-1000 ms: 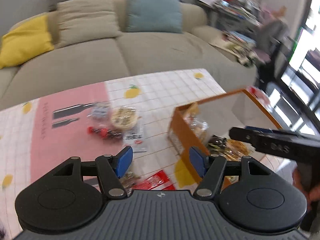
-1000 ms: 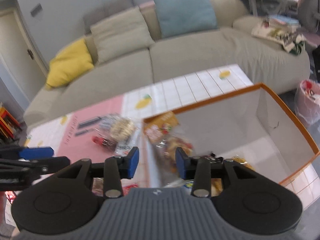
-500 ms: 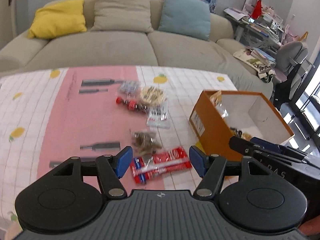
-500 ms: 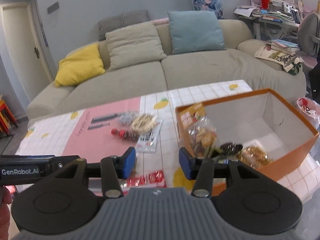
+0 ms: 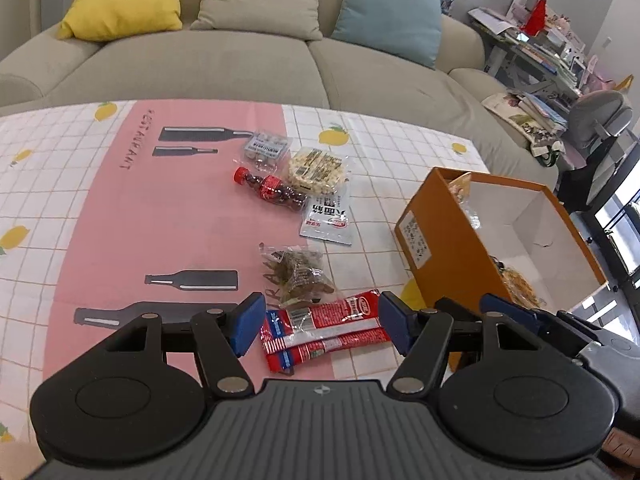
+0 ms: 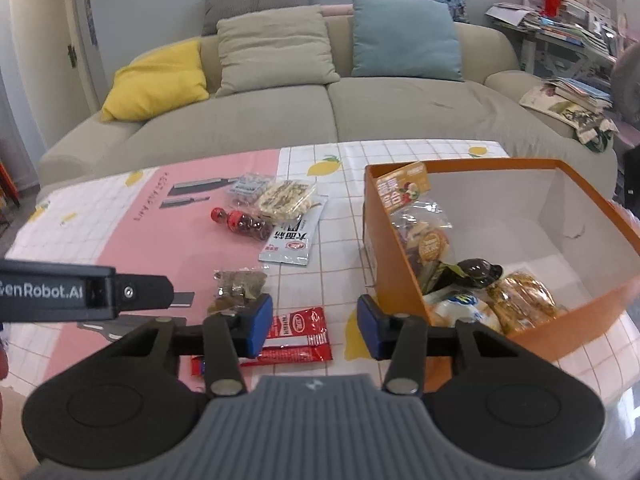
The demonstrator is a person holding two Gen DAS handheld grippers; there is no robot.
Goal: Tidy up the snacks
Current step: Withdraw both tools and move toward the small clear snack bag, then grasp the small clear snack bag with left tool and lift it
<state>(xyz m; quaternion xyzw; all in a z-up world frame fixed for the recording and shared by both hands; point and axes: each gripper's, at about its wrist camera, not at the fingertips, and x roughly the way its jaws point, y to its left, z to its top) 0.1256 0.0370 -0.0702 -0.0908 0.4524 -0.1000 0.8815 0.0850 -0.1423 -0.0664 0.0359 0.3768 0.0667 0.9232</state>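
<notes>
Both grippers' fingers gape empty above the glossy, flat red packet (image 5: 324, 330).

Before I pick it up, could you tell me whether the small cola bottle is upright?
No, the cola bottle lies on its side.

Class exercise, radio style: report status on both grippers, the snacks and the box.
Left gripper open, red sausage packet below its jaws. Right gripper open, empty. Orange box part filled; six snacks on the tablecloth. Nothing in the way.
</notes>
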